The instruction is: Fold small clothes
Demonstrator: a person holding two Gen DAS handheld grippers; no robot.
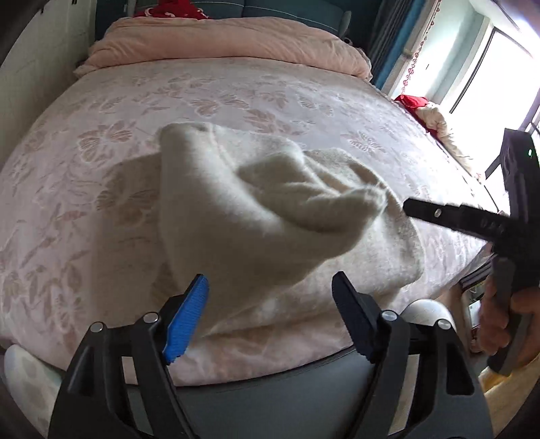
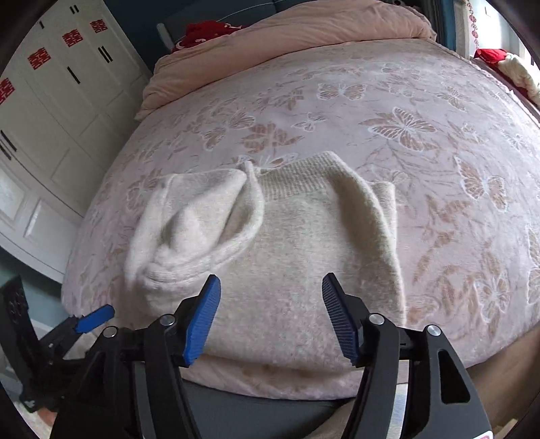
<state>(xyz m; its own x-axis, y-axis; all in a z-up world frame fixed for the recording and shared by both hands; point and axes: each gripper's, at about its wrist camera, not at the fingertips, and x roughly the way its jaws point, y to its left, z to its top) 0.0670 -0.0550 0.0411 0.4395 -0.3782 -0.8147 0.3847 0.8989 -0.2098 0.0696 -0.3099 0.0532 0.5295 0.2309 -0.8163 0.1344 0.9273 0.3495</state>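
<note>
A small cream knitted sweater (image 2: 297, 236) lies on the bed near its front edge, with its ribbed hem toward the far side. A sleeve or side flap (image 2: 192, 223) is folded up and bunched over its left part. In the left wrist view the sweater (image 1: 256, 209) fills the middle, its bunched part raised. My left gripper (image 1: 270, 304) is open and empty just in front of the sweater. My right gripper (image 2: 270, 304) is open and empty over the sweater's near edge; it also shows from the side in the left wrist view (image 1: 410, 206).
The bed has a pink bedspread (image 2: 405, 128) with butterfly patterns. A folded pink quilt (image 1: 229, 40) lies at the head, with red fabric (image 1: 168, 11) behind it. A white wardrobe (image 2: 50, 101) stands on the left, a window (image 1: 489, 67) on the right.
</note>
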